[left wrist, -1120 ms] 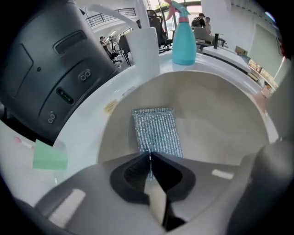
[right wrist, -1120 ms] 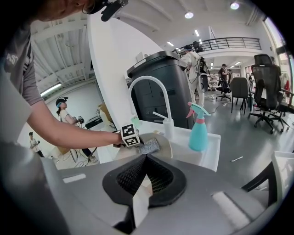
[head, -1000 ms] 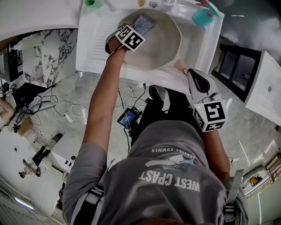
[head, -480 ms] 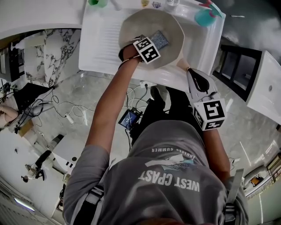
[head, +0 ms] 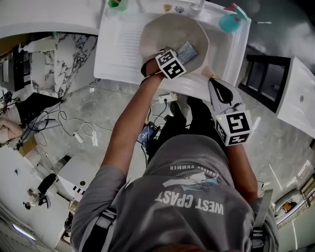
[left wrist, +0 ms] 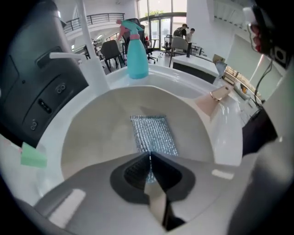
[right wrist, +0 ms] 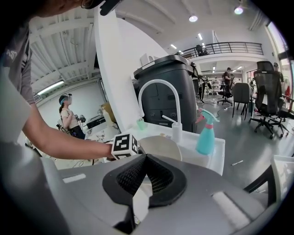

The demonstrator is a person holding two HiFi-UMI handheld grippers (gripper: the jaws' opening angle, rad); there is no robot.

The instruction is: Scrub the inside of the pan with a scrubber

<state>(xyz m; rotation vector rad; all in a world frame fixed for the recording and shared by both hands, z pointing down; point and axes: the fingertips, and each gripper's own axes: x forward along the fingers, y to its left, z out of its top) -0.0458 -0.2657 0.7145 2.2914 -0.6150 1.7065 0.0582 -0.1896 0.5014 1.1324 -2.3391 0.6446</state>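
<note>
A beige pan (head: 165, 30) lies tilted in the white sink (head: 120, 47). My left gripper (head: 181, 55) reaches into it from the near side and is shut on a silvery mesh scrubber (head: 187, 50), which lies flat on the pan's inside. In the left gripper view the scrubber (left wrist: 154, 135) spreads out beyond the jaw tips (left wrist: 149, 156) on the pan's bottom (left wrist: 96, 133). My right gripper (head: 212, 81) is at the sink's near right edge, shut on the pan handle (head: 205, 73). The handle (left wrist: 209, 103) runs off to the right. The pan (right wrist: 161, 146) shows beyond the right gripper (right wrist: 146, 158).
A teal spray bottle (head: 227, 18) stands on the sink's far right corner. A white faucet (right wrist: 158, 85) and a soap pump (right wrist: 177, 131) rise behind the pan. A green cup (head: 116, 4) and a green sponge (left wrist: 33, 156) are to the left. Cables lie on the marble floor (head: 88, 130).
My left gripper has slid the scrubber across the pan, from its far left part to the near right. The right gripper has stayed on the handle.
</note>
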